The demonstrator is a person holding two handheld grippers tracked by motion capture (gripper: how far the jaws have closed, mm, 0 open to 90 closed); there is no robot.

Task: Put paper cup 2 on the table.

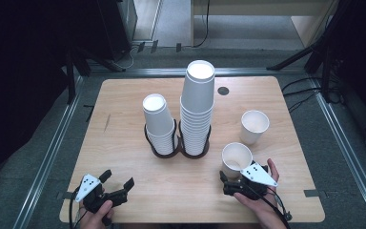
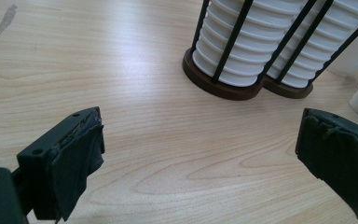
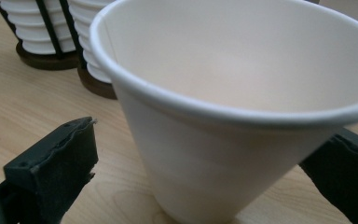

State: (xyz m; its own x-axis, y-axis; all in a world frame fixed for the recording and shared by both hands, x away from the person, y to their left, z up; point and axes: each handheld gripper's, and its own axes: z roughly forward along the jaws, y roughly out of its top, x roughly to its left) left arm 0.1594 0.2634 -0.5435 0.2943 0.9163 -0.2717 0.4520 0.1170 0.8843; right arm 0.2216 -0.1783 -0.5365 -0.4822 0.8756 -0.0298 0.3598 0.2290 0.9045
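Observation:
A white paper cup (image 1: pixel 237 157) stands upright on the wooden table (image 1: pixel 124 119) at the front right. My right gripper (image 1: pixel 238 175) is open with this cup (image 3: pixel 242 93) between its jaws; the left fingertip (image 3: pixel 56 163) stands clear of the cup wall, and the right one is partly hidden behind it. At the front left my left gripper (image 1: pixel 117 179) is open and holds nothing, its jaws (image 2: pixel 196 149) wide apart over bare wood and pointing toward the cup stacks (image 2: pixel 242 51).
Two stacks of white cups sit in a black wire holder (image 1: pixel 164 152) at the table's middle: a short stack (image 1: pixel 158 121) and a tall stack (image 1: pixel 198 105). Another single cup (image 1: pixel 254 125) stands behind the near one. A dark round hole (image 1: pixel 223 90) marks the far edge.

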